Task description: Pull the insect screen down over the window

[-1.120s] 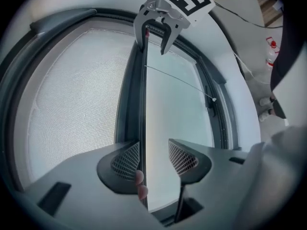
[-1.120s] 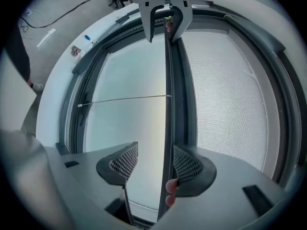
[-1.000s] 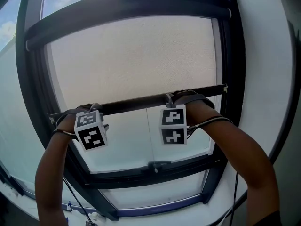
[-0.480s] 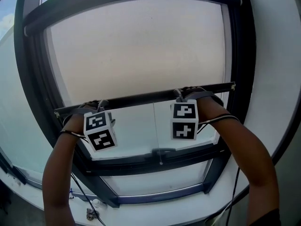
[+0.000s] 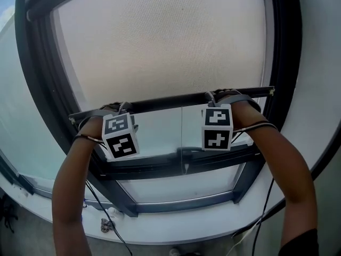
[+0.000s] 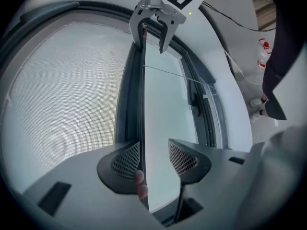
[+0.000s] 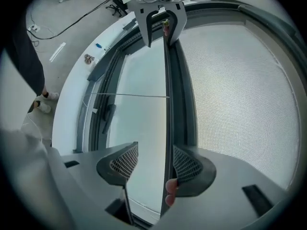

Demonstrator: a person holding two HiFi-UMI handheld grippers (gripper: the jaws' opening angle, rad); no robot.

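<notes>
Our left hand-held gripper and right hand-held gripper both stand with jaws apart around the insect screen's pull bar, which leans on one pad of each, unpinched. We see the mesh covering most of the window. The bar sits near the lower frame, with bare glass between them.

No words or numbers I can read; my marker cubes below the pull bar show only black-and-white squares.
</notes>
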